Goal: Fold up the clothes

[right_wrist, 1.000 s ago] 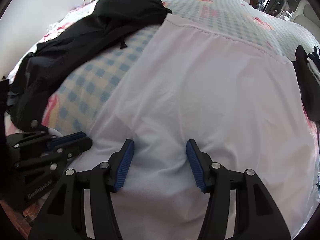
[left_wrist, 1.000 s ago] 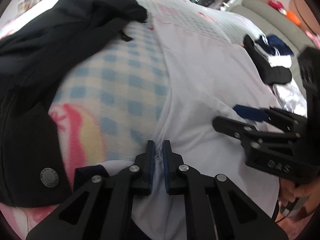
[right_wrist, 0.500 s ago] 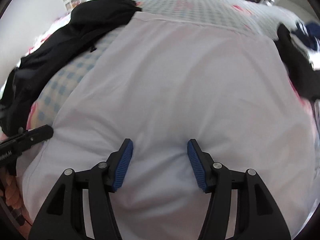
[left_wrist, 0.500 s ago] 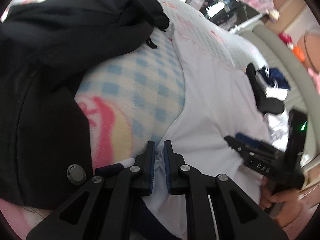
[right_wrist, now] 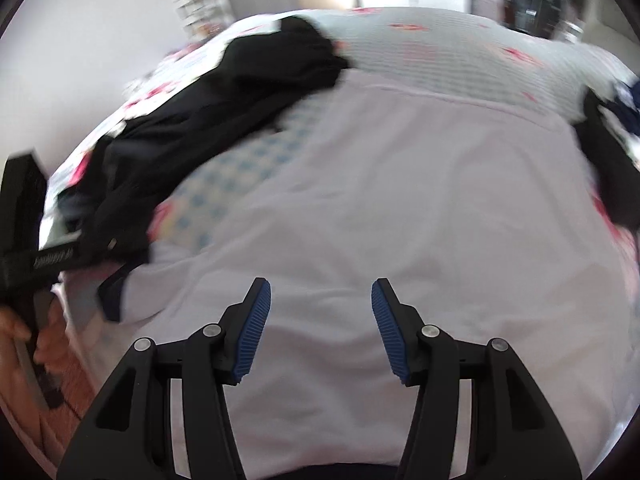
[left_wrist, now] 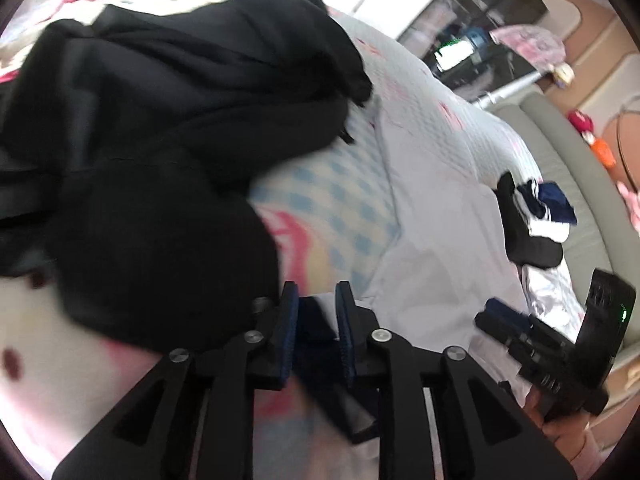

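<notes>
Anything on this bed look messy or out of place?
Yes. A black garment lies crumpled in a heap on the checked bedspread at the left, beside the flat white shirt. Dark and white clothes sit bunched at the shirt's right.

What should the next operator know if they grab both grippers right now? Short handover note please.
Left gripper: jaws opening, a dark-trimmed bit of cloth between them, apparently let go.
Right gripper: jaws open over the white shirt, holding nothing.
White shirt lies spread flat on the checked bedspread. Black garment is heaped unfolded to its left; a small pile of dark and white clothes sits at the right edge.
Done: shirt laid out, no fold visible.
Left: fold the shirt, then the black garment.
</notes>
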